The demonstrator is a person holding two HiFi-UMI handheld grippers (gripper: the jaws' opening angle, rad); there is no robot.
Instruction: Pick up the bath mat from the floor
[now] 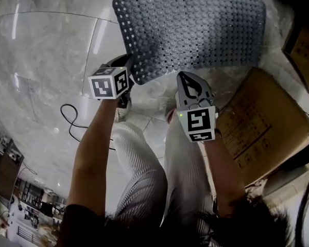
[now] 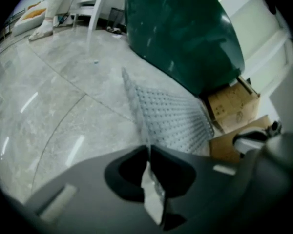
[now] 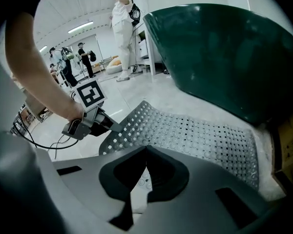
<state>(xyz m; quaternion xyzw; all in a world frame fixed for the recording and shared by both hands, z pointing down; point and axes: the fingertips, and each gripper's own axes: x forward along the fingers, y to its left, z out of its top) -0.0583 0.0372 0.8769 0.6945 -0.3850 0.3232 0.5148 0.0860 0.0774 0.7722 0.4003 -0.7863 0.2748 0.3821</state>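
Seen from beside the person, whose pale ribbed trousers (image 1: 144,179) fill the foreground, both handheld tools are clamped on the grey perforated bath mat (image 1: 190,30). The left gripper (image 1: 130,76) pinches the mat's near left corner, and its own view shows the jaws closed tight with the thin mat edge (image 2: 150,152) caught between them. The right gripper (image 1: 183,77) bites the same near edge roughly halfway along, its jaws likewise drawn together on the sheet (image 3: 145,155). From the two grips the mat spreads away from the person, its long axis running crosswise, left to right, so the held long edge faces the person and the far long edge points toward a dark green curved body (image 3: 224,52) that looms beyond. The near edge stands clear of the pale marble floor (image 1: 51,60), while the far part appears to trail down toward it; whether it touches cannot be told. The stretch to the right of the right gripper hangs unsupported beside the flattened cardboard boxes (image 1: 262,122), and it looks likely to sag as the lift goes on. A black cable (image 1: 72,120) loops on the floor to the left, well apart from the mat, and other people (image 3: 122,28) stand far across the room.
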